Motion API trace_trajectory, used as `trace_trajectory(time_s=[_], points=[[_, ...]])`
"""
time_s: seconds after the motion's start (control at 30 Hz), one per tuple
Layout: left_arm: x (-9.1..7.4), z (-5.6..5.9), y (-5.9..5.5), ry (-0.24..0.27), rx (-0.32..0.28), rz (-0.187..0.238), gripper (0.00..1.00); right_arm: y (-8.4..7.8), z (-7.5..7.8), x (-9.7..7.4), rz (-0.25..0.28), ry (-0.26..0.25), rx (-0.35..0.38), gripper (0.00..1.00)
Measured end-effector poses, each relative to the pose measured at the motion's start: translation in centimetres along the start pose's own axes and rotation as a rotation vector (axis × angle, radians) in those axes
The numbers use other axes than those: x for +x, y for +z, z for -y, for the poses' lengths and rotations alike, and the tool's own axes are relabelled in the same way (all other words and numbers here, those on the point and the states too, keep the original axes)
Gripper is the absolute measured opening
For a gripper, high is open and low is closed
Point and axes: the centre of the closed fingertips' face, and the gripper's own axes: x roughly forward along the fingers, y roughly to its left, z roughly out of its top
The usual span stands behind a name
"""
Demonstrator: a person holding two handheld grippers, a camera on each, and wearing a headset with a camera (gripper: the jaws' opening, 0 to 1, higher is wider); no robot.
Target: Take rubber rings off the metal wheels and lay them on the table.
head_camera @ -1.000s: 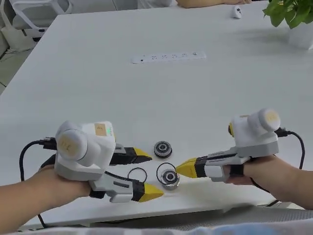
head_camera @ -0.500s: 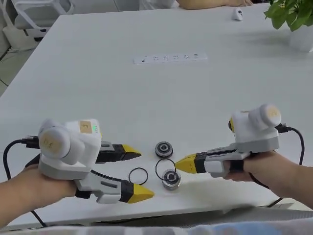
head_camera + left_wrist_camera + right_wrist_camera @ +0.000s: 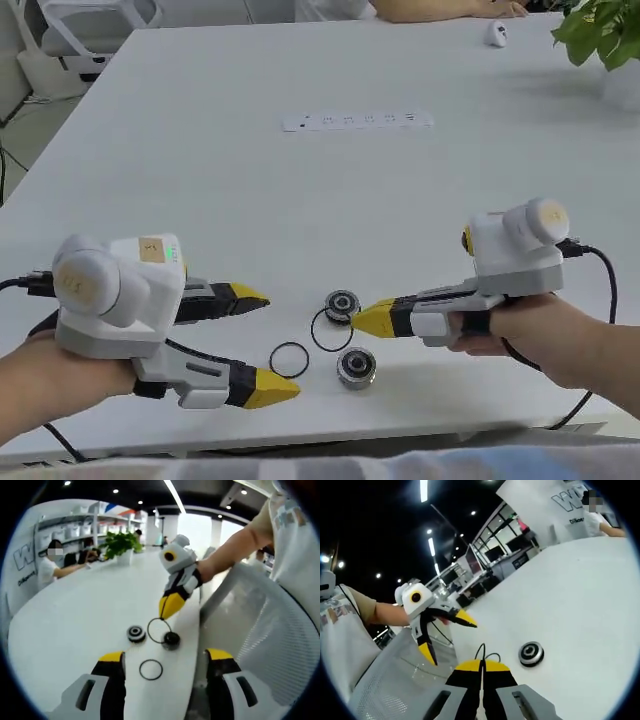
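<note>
Near the front edge of the surface (image 3: 300, 200) we count two thin black rubber rings and two small metal wheels. The loose ring (image 3: 288, 343) lies flat at 9 o'clock of the nearer wheel (image 3: 356, 366). The held ring (image 3: 312, 330) hangs pinched in our right gripper (image 3: 355, 320), whose jaws are closed, just beside the farther wheel (image 3: 341, 305). Our left gripper (image 3: 280, 345) gapes wide, empty.

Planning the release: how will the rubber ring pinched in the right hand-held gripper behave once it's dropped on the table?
The rubber ring looks thin, so it is probably light and somewhat floppy, though it hangs as a round loop from the shut right hand-held gripper. It will likely settle flat like the other ring on the table, with little rolling.
</note>
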Motion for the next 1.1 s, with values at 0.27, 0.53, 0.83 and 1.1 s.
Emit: trace_trajectory(time_s=[0.27, 0.53, 0.83, 1.1], points=[[-0.8, -0.5, -0.6, 0.022, -0.019, 0.007, 0.68, 0.3, -0.5, 0.9, -0.007, 0.011, -0.003, 0.0], [-1.5, -0.8, -1.3, 0.046, -0.044, 0.015, 0.7, 0.3, -0.1, 1.2, -0.008, 0.012, 0.008, 0.0], [-2.2, -1.1, -2.0, 0.07, -0.049, 0.006, 0.71, 0.4, 0.3, 1.8, -0.019, 0.011, 0.014, 0.0], [-2.7, -1.5, -2.4, 0.086, -0.051, 0.006, 0.71, 0.1, 0.6, 2.5, -0.036, 0.009, 0.014, 0.0]])
